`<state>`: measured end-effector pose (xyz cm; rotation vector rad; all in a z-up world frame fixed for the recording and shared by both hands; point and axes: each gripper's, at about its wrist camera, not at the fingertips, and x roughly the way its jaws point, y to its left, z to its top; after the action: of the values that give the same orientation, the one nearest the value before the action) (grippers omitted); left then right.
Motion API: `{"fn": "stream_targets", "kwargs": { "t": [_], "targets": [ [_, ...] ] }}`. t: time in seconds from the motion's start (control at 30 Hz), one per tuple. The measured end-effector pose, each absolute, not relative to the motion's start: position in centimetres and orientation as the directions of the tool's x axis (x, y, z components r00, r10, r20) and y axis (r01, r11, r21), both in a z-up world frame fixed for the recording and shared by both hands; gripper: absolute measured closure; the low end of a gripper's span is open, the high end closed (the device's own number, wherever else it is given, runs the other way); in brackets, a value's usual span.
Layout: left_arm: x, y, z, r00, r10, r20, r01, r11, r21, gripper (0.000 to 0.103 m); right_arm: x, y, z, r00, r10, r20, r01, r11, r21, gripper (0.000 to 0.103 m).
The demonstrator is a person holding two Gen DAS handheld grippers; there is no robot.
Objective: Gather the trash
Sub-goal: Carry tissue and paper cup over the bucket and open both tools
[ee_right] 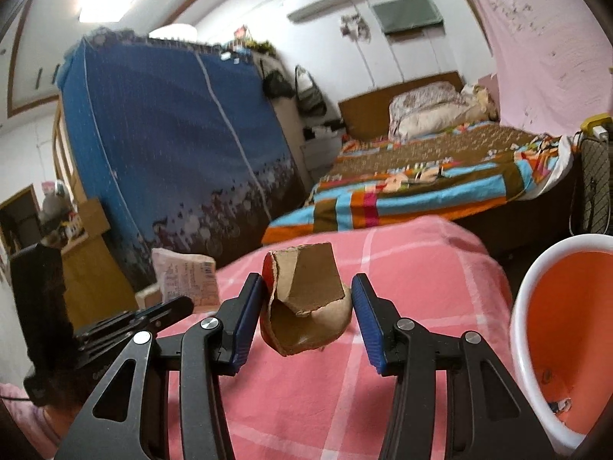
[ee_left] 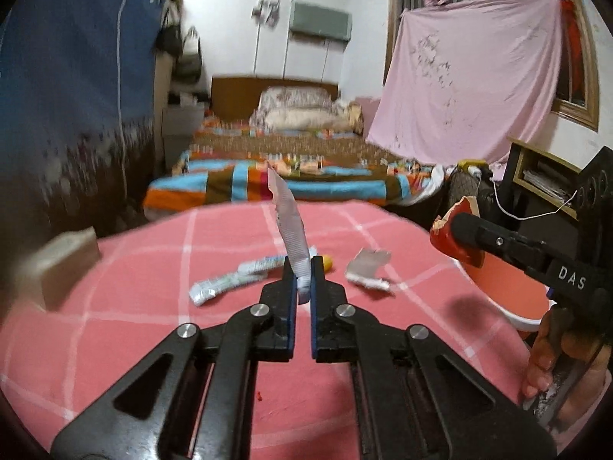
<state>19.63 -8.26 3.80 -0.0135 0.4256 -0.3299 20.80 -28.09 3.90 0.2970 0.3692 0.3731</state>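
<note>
Currently both grippers hold scraps above the pink checked table cover (ee_left: 237, 345), bin at the right.

Nearest, left gripper (ee_left: 304, 272): jaws clamped tight on a pale foil strip (ee_left: 291, 226) that stands up and leans left; its lower end is hidden between the pads. Right gripper (ee_right: 306, 306): jaws part-way apart, pressing a torn cardboard piece (ee_right: 302, 299), brown inside, red outside; its underside is out of view. White letters "DAS" read on the right gripper's body in the left view; a hand (ee_left: 551, 360) grips its handle, cut off by the frame. Orange bin with white rim (ee_right: 567, 329), partly cropped, just right of the cardboard. Farther on the cover: a crumpled white wrapper (ee_left: 230, 280), print illegible; a small yellow thing (ee_left: 328, 262) half hidden behind the left finger; a torn silver scrap (ee_left: 367, 268). Pink packet (ee_right: 187, 280) at the far left edge, label blurred. Beyond, a striped bed (ee_left: 268, 176).
</note>
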Motion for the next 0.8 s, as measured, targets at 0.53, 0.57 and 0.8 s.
{"fn": "stream_targets", "kwargs": {
  "t": [0.53, 0.57, 0.8],
  "targets": [
    [16.5, -14.2, 7.6, 0.882, -0.444, -0.159, 0.449, 0.893, -0.005, 0.103, 15.0, -33.4, 7.0, 0.988, 0.141, -0.062, -0.125, 0.97, 0.209, 0.057],
    [16.5, -14.9, 7.7, 0.876, -0.458, -0.152, 0.464, 0.886, 0.006, 0.103, 14.6, -33.9, 7.1, 0.992, 0.119, -0.048, -0.107, 0.973, 0.203, 0.057],
    [15.5, -19.5, 7.8, 0.835, -0.533, -0.134, 0.545, 0.835, 0.071, 0.103, 12.9, -37.3, 6.9, 0.999, -0.048, -0.005, 0.048, 0.982, 0.181, 0.057]
  ]
}}
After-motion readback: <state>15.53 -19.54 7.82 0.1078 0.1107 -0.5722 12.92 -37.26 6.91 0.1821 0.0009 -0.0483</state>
